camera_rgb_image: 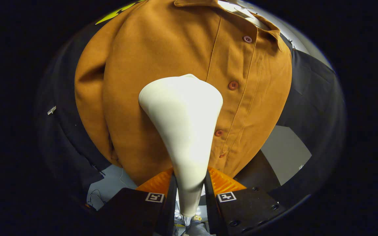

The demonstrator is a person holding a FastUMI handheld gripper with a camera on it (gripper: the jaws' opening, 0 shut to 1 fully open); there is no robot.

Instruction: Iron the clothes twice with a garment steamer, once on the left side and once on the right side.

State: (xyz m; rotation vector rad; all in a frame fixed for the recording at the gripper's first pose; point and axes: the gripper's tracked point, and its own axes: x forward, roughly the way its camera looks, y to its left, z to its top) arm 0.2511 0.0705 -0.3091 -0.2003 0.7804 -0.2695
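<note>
The gripper is clamped on the white garment steamer, both fingers pressing on its narrow handle from either side. The steamer widens upward from the fingers into a broad rounded head, which lies against the front of a brown button-up shirt hanging just beyond. The head sits on the panel just left of the button placket, beside a row of reddish buttons that runs down the shirt. One sleeve hangs along the shirt's left side, and the collar shows at the top. Dark cloth of the booth wall lies behind the shirt
</note>
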